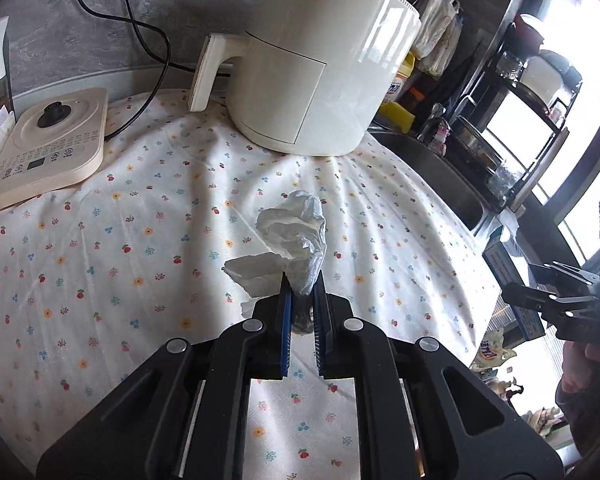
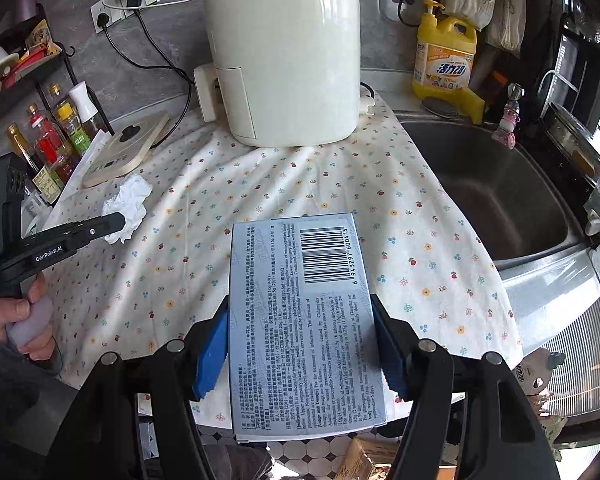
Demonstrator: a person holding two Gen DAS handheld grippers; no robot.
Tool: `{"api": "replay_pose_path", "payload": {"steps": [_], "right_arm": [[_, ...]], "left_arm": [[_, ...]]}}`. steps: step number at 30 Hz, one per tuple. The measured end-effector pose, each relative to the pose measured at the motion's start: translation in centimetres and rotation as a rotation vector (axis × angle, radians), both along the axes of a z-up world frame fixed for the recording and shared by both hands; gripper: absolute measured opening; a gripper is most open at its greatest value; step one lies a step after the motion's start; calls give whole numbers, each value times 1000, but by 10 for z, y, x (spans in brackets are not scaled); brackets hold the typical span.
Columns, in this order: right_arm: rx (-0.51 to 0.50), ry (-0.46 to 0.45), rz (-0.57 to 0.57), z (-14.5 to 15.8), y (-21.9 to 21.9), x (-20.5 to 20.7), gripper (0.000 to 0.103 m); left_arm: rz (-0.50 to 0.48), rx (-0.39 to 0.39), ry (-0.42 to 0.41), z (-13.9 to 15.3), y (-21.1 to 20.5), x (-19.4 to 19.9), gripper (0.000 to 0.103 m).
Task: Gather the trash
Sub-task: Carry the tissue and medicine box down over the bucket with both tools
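In the left wrist view my left gripper (image 1: 302, 282) is shut on a crumpled white tissue wad (image 1: 296, 232), which sticks up from between the blue pads above the flowered tablecloth (image 1: 140, 240). The right wrist view shows my right gripper (image 2: 300, 312) shut on a pale blue medicine box (image 2: 300, 312) with a barcode, clamped by its long sides over the cloth's near edge. The tissue wad (image 2: 128, 204) and the left gripper's finger (image 2: 76, 234) appear at the left there, with a hand on the grip. The box (image 1: 512, 276) also shows at the right edge of the left wrist view.
A cream air fryer (image 2: 284, 60) stands at the back of the cloth, a kettle base (image 1: 48, 144) to its left. Steel sink (image 2: 500, 192) on the right, yellow detergent bottle (image 2: 446, 56) behind it. Sauce bottles (image 2: 52, 140) line the left wall. Black cords (image 1: 148, 40) trail behind.
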State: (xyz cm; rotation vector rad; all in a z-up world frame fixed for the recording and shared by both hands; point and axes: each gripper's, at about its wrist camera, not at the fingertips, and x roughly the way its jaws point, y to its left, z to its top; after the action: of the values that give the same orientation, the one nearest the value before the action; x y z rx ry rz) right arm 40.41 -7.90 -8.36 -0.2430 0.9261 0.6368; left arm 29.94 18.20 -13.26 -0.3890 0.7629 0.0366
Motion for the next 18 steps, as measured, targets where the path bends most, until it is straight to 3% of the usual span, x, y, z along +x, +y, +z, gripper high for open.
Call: {"api": "replay_pose_path", "payload": {"steps": [8,18], "right_arm": [[36,22,-85,-2,-98,-25,64],[53,63,-156,-34,-286,-81,64]], "left_arm": [[-125,23,13,1,-106,10,10],[-198,7,59,-11,-307,-15,10]]}}
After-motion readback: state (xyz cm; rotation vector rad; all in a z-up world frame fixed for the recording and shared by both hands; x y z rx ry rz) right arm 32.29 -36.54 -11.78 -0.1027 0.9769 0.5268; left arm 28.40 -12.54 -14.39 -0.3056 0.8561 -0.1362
